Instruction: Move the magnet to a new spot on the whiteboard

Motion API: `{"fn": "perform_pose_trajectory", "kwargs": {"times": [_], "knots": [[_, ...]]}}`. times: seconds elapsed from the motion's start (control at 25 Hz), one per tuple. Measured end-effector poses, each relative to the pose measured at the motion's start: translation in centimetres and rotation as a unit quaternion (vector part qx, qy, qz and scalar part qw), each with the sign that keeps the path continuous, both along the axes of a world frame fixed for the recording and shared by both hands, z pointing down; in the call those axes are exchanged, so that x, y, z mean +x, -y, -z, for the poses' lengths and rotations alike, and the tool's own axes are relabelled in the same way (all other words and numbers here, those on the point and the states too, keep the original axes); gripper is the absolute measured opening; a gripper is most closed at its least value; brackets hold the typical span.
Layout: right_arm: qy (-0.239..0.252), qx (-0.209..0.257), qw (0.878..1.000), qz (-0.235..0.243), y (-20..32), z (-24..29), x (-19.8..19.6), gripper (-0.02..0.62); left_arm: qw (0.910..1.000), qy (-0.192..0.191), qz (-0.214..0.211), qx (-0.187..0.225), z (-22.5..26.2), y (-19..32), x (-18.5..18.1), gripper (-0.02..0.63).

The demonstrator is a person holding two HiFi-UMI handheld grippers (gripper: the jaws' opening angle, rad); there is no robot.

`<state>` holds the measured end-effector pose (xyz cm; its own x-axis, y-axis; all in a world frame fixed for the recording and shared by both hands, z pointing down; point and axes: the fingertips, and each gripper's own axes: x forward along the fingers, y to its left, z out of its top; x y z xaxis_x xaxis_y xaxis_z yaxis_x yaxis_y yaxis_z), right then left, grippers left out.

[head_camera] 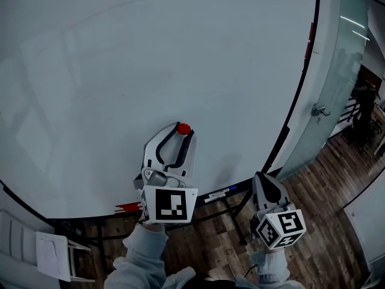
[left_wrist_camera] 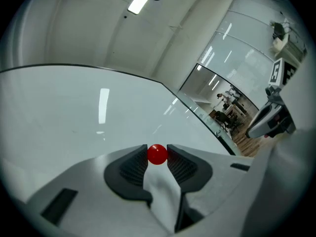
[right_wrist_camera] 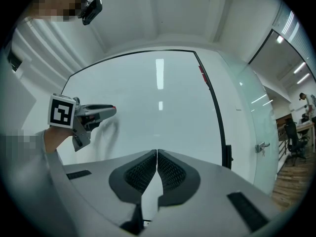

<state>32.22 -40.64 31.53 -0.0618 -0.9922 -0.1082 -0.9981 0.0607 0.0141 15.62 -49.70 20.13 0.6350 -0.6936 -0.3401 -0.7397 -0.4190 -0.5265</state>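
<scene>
Big whiteboard (head_camera: 150,59) with a thin black frame fills most of the head view. Its face is blank and grey-white. A rail runs along its bottom edge, with a blue marker (head_camera: 219,193) at 5 o'clock of the board and something red (head_camera: 128,208) at 7 o'clock that is too small to identify. Wood plank floor (head_camera: 325,179) below and at 4 o'clock. A glass wall stands at 3 o'clock of the board, with a metal door handle (head_camera: 319,110) on it. The left gripper view shows a ceiling light (left_wrist_camera: 138,4) at 12 o'clock and an office with chairs behind the glass at 3 o'clock.

Left gripper (head_camera: 182,132) points up at the board. Its jaws are partway apart and clamped on the magnet (head_camera: 183,128), a small red ball-like piece held right at the tips. In the left gripper view the magnet (left_wrist_camera: 157,154) sits between the two ribbed black pads (left_wrist_camera: 133,167), with both pads touching its sides. The magnet is over the lower-middle of the board, about 6 o'clock from board centre. Cannot tell whether it touches the board face.

Right gripper (head_camera: 258,176) is at 4 o'clock of the left one, low beside the board's bottom right corner. Its jaws are fully together, pads meeting, with nothing between them (right_wrist_camera: 157,154). It is well apart from the magnet. The right gripper view shows the left gripper (right_wrist_camera: 112,110) at 9 o'clock, in front of the board.
</scene>
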Motion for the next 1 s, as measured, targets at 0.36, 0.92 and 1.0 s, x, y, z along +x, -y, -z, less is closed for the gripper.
{"fn": "perform_pose_trajectory", "kwargs": {"times": [0.36, 0.92, 1.0], "knots": [[-0.011, -0.005, 1.000, 0.009, 0.7, 0.0, -0.6, 0.028, 0.9903, 0.077, 0.090, 0.073, 2.3, 1.9, 0.1, 0.124], [-0.009, -0.013, 1.000, 0.002, 0.2, -0.8, -0.6, 0.028, 0.9657, 0.174, 0.161, 0.107, 1.3, 2.9, 0.2, 0.126], [-0.010, -0.014, 1.000, 0.003, 0.1, -0.8, -0.7, 0.028, 0.9647, 0.177, 0.164, 0.105, 1.3, 2.8, 0.1, 0.126]]}}
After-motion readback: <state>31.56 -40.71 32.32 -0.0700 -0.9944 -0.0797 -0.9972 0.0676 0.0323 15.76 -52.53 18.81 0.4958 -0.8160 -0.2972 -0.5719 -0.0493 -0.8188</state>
